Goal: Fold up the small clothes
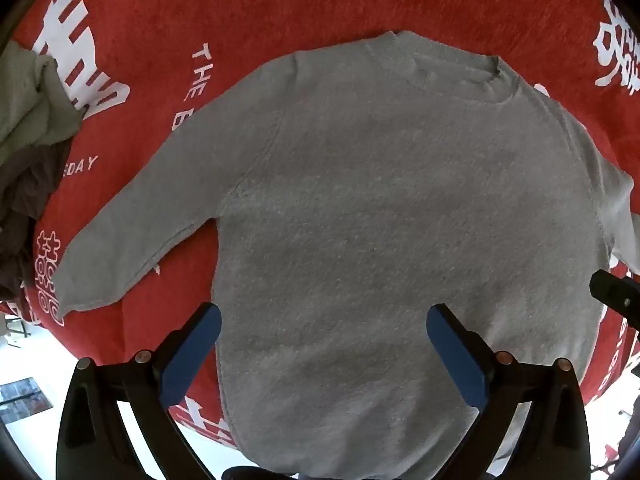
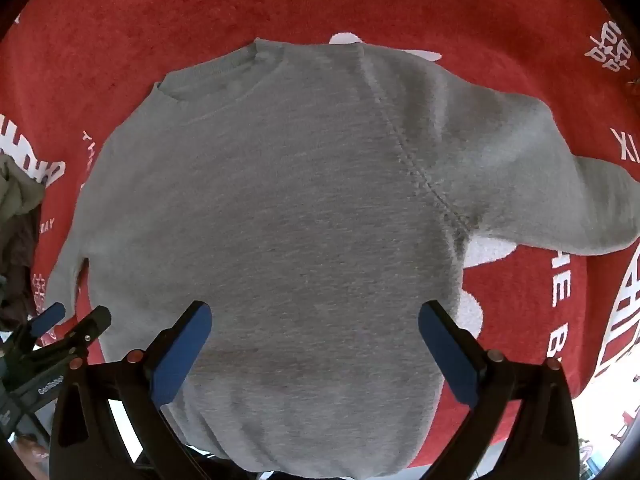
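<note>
Blue-padded fingers of the left gripper [image 1: 324,322] stand spread wide at the near edge, released and holding nothing, poised above the lower body of the grey sweater [image 1: 400,216]. From the right wrist camera, the right gripper [image 2: 315,320] is likewise splayed apart and empty, above the same lower part of the garment. Each tool shows in the other's view: the right one as a black tip at the right margin, the left one as a black clamp with a blue pad at the near left.

Beyond the fingers the sweater lies flat on a red cloth [image 1: 240,8] printed with white lettering, hem near, round neckline far. Its left sleeve [image 1: 132,220] slants out and toward the near left; the right sleeve [image 2: 560,184] stretches out to the right.

At the far left edge sits a rumpled heap of pale green and dark fabric [image 1: 28,140], possibly more clothes, though the lens warps it too much to be sure.
</note>
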`<act>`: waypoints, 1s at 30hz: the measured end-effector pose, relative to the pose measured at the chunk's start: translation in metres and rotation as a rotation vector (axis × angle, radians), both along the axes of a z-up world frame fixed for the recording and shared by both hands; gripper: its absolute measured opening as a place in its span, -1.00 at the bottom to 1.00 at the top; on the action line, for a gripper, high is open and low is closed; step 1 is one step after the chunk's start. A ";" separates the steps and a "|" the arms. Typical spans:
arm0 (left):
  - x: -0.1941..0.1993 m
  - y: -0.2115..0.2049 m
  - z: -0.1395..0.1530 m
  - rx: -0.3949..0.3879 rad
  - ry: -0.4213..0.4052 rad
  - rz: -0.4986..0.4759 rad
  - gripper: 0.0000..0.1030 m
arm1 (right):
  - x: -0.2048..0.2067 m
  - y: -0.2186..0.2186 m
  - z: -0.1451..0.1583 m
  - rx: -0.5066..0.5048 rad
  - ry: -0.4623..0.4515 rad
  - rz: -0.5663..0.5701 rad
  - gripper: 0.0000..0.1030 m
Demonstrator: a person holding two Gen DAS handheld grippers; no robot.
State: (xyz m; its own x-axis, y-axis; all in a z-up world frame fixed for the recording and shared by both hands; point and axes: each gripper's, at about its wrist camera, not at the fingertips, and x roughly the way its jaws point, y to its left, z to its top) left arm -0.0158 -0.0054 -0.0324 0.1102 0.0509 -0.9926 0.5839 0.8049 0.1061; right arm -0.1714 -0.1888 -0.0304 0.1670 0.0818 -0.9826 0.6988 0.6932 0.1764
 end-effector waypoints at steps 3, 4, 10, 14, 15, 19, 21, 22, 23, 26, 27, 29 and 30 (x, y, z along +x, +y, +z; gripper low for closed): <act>0.000 0.003 0.000 0.002 0.003 -0.001 1.00 | 0.001 0.002 0.001 -0.004 -0.003 0.006 1.00; 0.000 0.003 0.000 0.003 0.004 -0.001 1.00 | 0.003 0.005 -0.001 -0.004 -0.003 0.005 1.00; 0.003 0.006 -0.003 0.011 0.011 0.013 1.00 | 0.002 0.003 -0.003 0.014 -0.013 -0.014 1.00; 0.003 0.006 -0.003 0.010 0.009 0.010 1.00 | -0.001 0.005 0.004 0.014 0.000 -0.019 1.00; 0.003 0.006 -0.003 0.010 0.008 0.009 1.00 | -0.002 0.003 0.005 0.016 0.000 -0.021 1.00; 0.002 0.006 -0.003 0.008 0.012 0.011 1.00 | -0.001 0.007 0.003 0.012 0.013 -0.029 1.00; 0.002 0.007 -0.003 0.008 0.014 0.012 1.00 | -0.003 0.008 0.004 -0.002 0.018 -0.031 1.00; 0.001 0.006 -0.003 0.008 0.013 0.012 1.00 | -0.003 0.009 0.004 0.000 0.025 -0.031 1.00; 0.001 0.006 -0.003 0.009 0.012 0.010 1.00 | -0.003 0.008 0.004 0.000 0.028 -0.030 1.00; -0.001 0.005 -0.005 0.016 0.014 0.008 1.00 | -0.003 0.008 0.005 -0.004 0.014 -0.029 1.00; -0.002 0.006 -0.005 0.016 0.014 0.009 1.00 | -0.003 0.007 0.005 -0.002 0.006 -0.030 1.00; -0.002 0.006 -0.005 0.014 0.014 0.013 1.00 | -0.004 0.008 0.005 -0.001 -0.002 -0.033 1.00; -0.002 0.006 -0.005 0.012 0.014 0.016 1.00 | -0.005 0.008 0.005 -0.002 0.000 -0.033 1.00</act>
State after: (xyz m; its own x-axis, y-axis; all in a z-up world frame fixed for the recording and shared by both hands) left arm -0.0181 0.0007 -0.0372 0.0953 0.0644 -0.9934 0.5725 0.8128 0.1076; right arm -0.1763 -0.1812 -0.0257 0.1697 0.0741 -0.9827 0.7216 0.6698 0.1751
